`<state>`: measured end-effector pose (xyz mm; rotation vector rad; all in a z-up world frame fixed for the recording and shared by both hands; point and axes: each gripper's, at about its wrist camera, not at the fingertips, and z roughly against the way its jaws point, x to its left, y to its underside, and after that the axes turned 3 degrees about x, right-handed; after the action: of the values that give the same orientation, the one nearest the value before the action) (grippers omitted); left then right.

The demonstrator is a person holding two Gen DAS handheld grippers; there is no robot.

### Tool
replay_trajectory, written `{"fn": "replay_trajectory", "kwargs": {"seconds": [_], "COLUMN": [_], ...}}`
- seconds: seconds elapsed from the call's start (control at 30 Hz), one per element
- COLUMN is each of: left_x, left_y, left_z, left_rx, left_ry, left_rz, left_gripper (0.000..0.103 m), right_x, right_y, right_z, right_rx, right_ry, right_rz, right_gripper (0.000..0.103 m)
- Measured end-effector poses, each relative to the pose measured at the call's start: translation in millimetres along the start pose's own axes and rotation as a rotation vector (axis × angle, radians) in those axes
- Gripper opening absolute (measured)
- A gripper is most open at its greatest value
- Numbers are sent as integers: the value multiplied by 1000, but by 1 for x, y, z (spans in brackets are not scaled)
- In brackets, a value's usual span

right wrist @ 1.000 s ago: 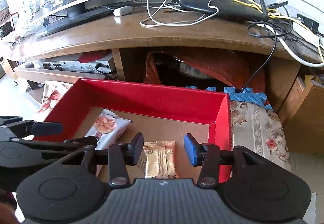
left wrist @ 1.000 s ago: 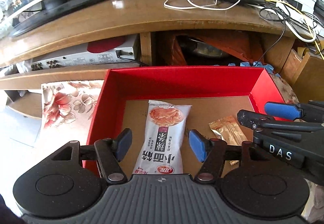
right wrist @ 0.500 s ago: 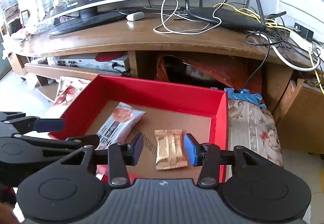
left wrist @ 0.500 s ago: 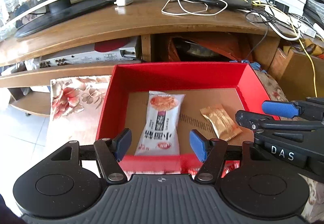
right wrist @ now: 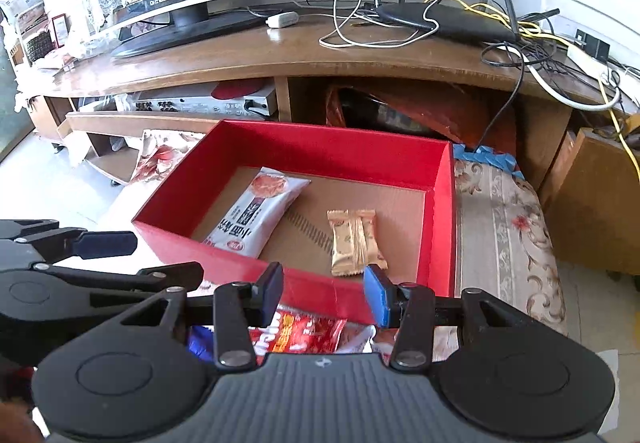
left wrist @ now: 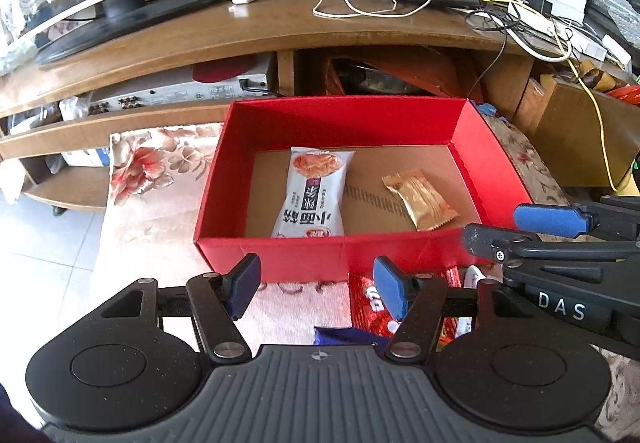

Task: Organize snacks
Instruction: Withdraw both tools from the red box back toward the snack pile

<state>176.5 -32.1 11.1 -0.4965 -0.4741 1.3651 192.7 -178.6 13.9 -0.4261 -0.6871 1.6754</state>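
Two tools: I hold my left tool (left wrist: pixel 317 285) and right tool (right wrist: pixel 324 295) released, nothing between their pads.
Red box (left wrist: pixel 280 261): just ahead of both tools, on a floral cloth (left wrist: pixel 160 171).
White snack packet (left wrist: pixel 314 193): lying flat inside the box, ahead of my left tool.
Gold snack packet (right wrist: pixel 354 243): flat inside the box, directly ahead of my right tool, apart from the white one.
Red packets (right wrist: pixel 298 331): under my right tool, outside the box's near wall.

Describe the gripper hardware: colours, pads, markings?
Both the left gripper and right gripper are matte black plastic with two round discs, a ribbed grey centre plate, silver pivot screws and blue fingertip pads. The right one's side reads "DAS" in white.
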Motion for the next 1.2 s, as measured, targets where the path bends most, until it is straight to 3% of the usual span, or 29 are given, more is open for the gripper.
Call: {"fn": "replay_trajectory", "kwargs": {"seconds": [0.7, 1.2], "left_x": [3, 7], "left_y": [44, 78], "left_z": [25, 27], "left_rx": [24, 81], "left_ry": [10, -54], "left_rz": [2, -35], "left_gripper": [66, 62], "right_x": [25, 58], "right_y": [46, 74], "right_z": [35, 37], "right_rx": [-5, 19], "right_ry": [15, 66], "right_rz": [36, 165], "right_gripper": [44, 44]}}
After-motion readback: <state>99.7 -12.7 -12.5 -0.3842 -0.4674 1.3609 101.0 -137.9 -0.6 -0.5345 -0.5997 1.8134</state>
